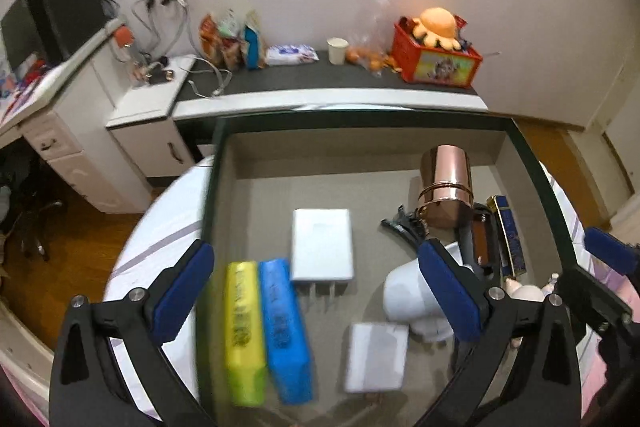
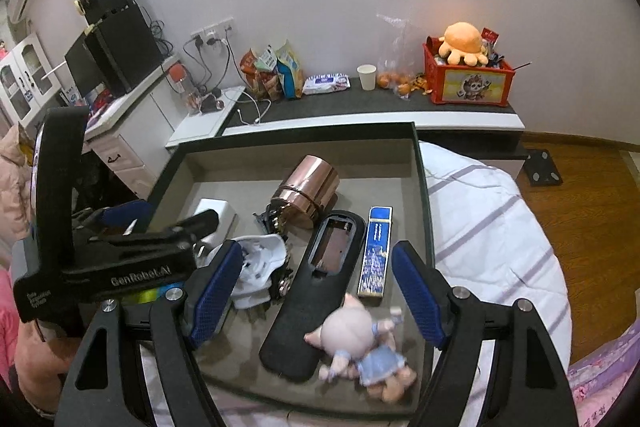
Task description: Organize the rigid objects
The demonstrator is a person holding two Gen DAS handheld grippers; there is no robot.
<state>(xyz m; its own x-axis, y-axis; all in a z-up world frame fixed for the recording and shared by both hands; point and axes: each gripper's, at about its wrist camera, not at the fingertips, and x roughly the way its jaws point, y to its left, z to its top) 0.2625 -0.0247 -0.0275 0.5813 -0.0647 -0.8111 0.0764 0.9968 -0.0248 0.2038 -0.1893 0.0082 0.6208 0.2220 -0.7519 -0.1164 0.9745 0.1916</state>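
Left wrist view: close above the tray, angled steeply down and toward the far wall, over the tray's left half. Right wrist view: equally close and steep, over the right half, facing the same wall. Shared by both: tray, copper canister, blue tin, red crate on the shelf.

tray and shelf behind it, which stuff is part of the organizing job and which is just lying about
Job: tray, yellow box, blue box, copper canister, black casing, pig doll.

Lying about: paper cup, red crate, snack bags.
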